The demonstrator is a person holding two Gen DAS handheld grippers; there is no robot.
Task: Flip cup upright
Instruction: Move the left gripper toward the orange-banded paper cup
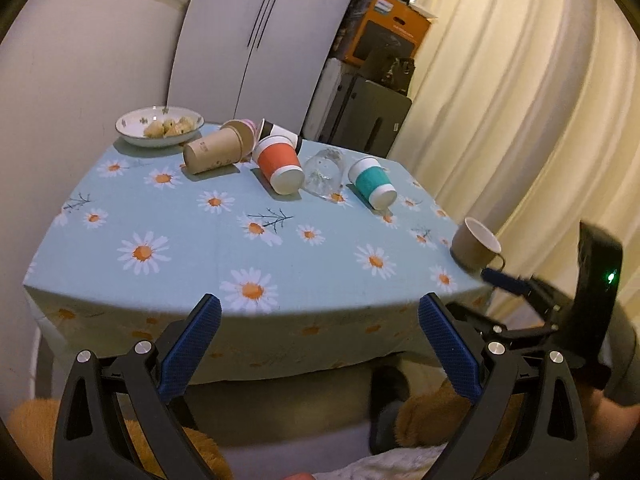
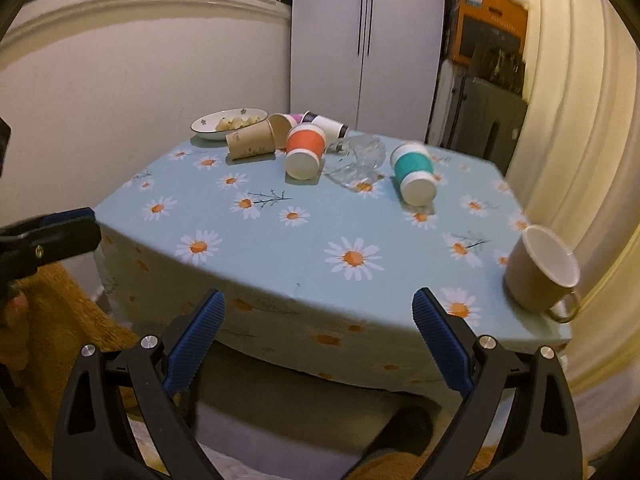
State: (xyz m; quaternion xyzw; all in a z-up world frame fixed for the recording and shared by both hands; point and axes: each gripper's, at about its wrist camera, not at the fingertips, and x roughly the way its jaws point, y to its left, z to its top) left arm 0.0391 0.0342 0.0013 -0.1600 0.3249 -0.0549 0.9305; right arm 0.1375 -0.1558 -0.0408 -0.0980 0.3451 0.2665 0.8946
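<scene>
Several cups lie on their sides on the daisy tablecloth (image 1: 192,240): a brown paper cup (image 1: 214,150) (image 2: 252,142), an orange cup (image 1: 280,164) (image 2: 305,152), a clear glass (image 1: 325,170) (image 2: 360,158), a teal cup (image 1: 372,182) (image 2: 414,174), and a black-and-white cup (image 1: 280,133) (image 2: 330,125) behind them. A tan mug (image 1: 476,245) (image 2: 540,268) stands upright at the table's right edge. My left gripper (image 1: 320,316) is open and empty before the table's near edge. My right gripper (image 2: 318,314) is open and empty too; it also shows in the left wrist view (image 1: 504,280) beside the mug.
A white bowl (image 1: 160,126) (image 2: 228,123) with food sits at the back left. Behind the table stand a white cabinet (image 2: 364,40), an orange box (image 1: 388,28) and curtains (image 1: 520,100). The left gripper shows at the left of the right wrist view (image 2: 52,236).
</scene>
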